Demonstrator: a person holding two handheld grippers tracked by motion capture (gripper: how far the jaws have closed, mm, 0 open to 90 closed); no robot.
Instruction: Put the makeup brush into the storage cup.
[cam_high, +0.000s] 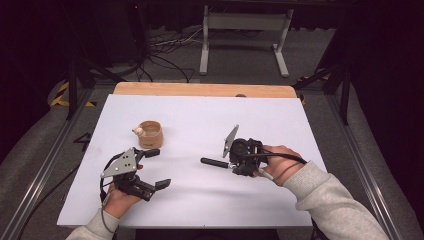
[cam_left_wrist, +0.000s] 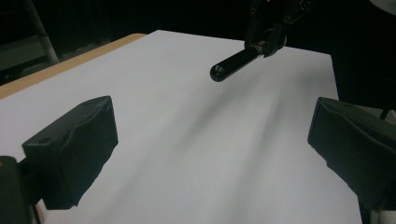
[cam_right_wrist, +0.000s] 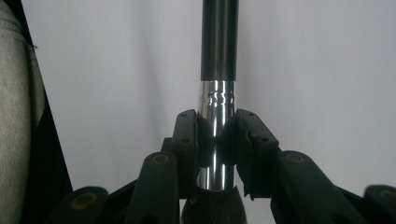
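right tongs (cam_right_wrist: 217, 140) clamped on chrome neck of black-handled tool (cam_right_wrist: 219, 42), handle end projecting toward left edge of tabletop (cam_high: 200, 110), held just above mid-tabletop, probably for handover. left tongs (cam_high: 155, 167) wide open, empty, near front-left corner. wooden cup (cam_high: 150, 134) untouched, left of centre.

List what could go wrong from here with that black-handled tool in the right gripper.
1. The right gripper clamps the tool on its smooth chrome neck, so it may slip or swivel between the pads.
2. The long black handle sticks out toward the open left gripper; the two could knock together.
3. A wide swing might tip the small wooden cup.
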